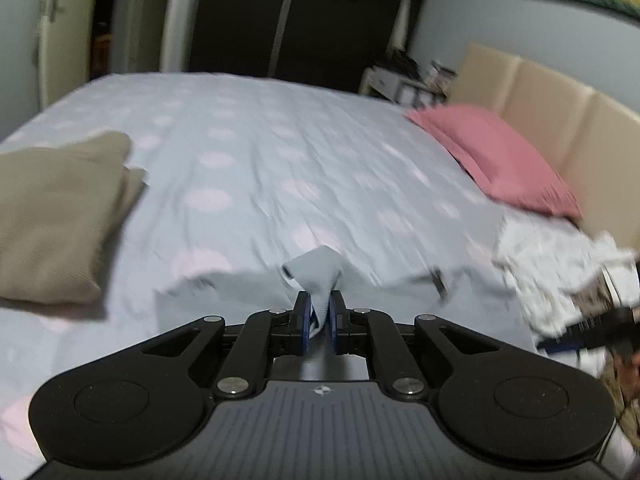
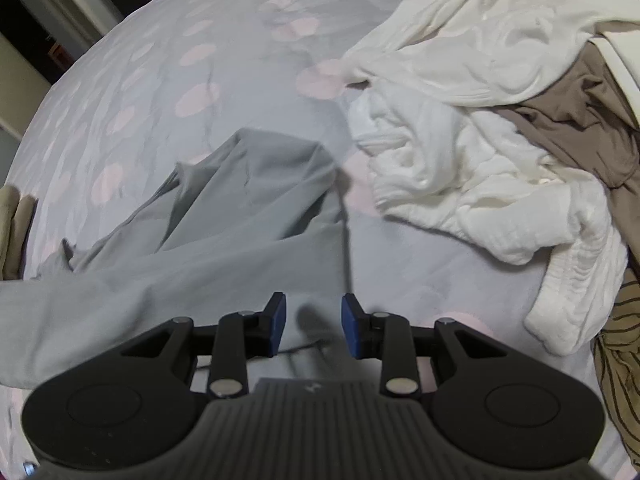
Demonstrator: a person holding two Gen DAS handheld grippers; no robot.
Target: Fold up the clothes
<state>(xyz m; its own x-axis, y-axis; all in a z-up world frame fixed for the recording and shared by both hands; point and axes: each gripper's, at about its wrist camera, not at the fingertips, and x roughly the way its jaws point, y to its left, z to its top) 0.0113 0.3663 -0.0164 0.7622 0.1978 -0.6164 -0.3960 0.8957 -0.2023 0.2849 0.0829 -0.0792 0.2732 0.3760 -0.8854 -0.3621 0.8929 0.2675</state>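
Bedroom scene: a bed dressed in a pale grey-blue sheet with pink dots fills both views, backed by a beige padded headboard and a dark wardrobe across the room. A pink pillow lies against the headboard.

On the left wrist view, the left gripper is clamped on a fold of a light grey garment, its blue pads pressed together with a tuft of cloth standing up between them. The rest of that garment spreads over the near edge of the bed, blurred by motion. A folded tan garment sits on the sheet to the left, well apart from the gripper.

On the right wrist view, the right gripper hangs with its fingers spread and nothing between them, just above the sheet. The same light grey garment lies rumpled to its left, reaching from the middle of the bed to the near edge, beside the left finger. To the right, a heap of unfolded laundry rests on the bed: a white textured garment, a brown garment partly on top of it, and a striped cloth at the frame's edge.
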